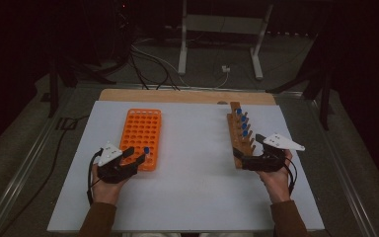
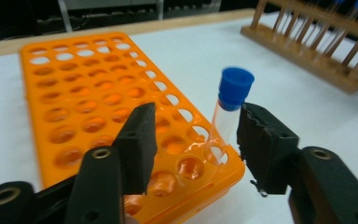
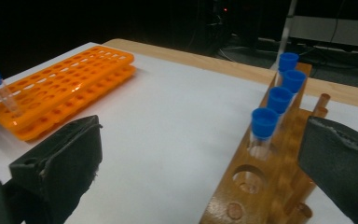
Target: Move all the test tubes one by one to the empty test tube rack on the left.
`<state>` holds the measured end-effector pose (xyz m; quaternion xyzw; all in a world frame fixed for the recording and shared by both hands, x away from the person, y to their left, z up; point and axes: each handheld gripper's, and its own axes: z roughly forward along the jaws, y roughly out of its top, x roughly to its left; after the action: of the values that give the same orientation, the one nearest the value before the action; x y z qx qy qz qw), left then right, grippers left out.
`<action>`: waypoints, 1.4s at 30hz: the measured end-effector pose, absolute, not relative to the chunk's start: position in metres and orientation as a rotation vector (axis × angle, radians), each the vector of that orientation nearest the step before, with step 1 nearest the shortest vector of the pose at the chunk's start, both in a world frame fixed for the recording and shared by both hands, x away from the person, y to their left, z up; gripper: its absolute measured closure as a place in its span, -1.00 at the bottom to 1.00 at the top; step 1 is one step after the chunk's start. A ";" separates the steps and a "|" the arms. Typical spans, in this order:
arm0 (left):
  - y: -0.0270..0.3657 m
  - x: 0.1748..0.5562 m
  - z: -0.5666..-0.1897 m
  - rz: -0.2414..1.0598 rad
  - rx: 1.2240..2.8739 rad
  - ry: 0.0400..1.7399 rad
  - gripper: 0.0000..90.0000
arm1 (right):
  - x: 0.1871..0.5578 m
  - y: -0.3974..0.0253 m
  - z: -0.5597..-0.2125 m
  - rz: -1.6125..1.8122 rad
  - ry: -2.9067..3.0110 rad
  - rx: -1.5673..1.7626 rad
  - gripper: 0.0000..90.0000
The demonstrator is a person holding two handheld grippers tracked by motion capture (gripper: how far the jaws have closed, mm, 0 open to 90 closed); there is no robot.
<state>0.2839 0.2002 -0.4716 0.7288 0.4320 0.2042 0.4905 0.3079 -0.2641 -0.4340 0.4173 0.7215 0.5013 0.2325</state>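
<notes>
Left gripper point(image 2: 193, 140) stands spread around one blue-capped tube point(image 2: 227, 112) seated in a near corner hole of the orange rack point(image 2: 74, 93), not pinching it; right gripper point(image 3: 200, 163) hangs wide open by the wooden rack point(image 3: 270, 186), where four capped tubes point(image 3: 279, 100) wait. Judging from this, one transfer is done and four remain; no label or writing can be read anywhere.

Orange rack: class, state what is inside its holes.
One blue-capped tube stands tilted in a near-corner hole of the orange rack. The other visible holes are empty. Those behind the left hand-held gripper are covered.
</notes>
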 end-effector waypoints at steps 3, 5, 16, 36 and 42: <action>0.210 0.279 -0.470 0.492 1.747 1.053 -0.10 | 0.314 -0.267 -0.435 1.361 1.981 1.168 -1.00; 0.214 0.276 -0.470 0.491 1.728 1.055 -0.23 | 0.318 -0.269 -0.436 1.349 1.980 1.185 -1.00; 0.219 0.271 -0.466 0.562 1.677 1.100 -0.84 | 0.338 -0.268 -0.446 1.255 2.015 1.199 -0.84; 0.219 0.271 -0.468 0.607 1.670 1.126 -0.95 | 0.357 -0.269 -0.464 1.142 1.993 1.224 0.64; 0.220 0.271 -0.469 0.604 1.665 1.132 -0.95 | 0.359 -0.267 -0.465 1.126 1.981 1.218 0.70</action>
<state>0.2710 0.2204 -0.4688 0.6876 0.4674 0.2495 0.4965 0.3586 -0.2666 -0.4649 0.4531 0.7372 0.4190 0.2752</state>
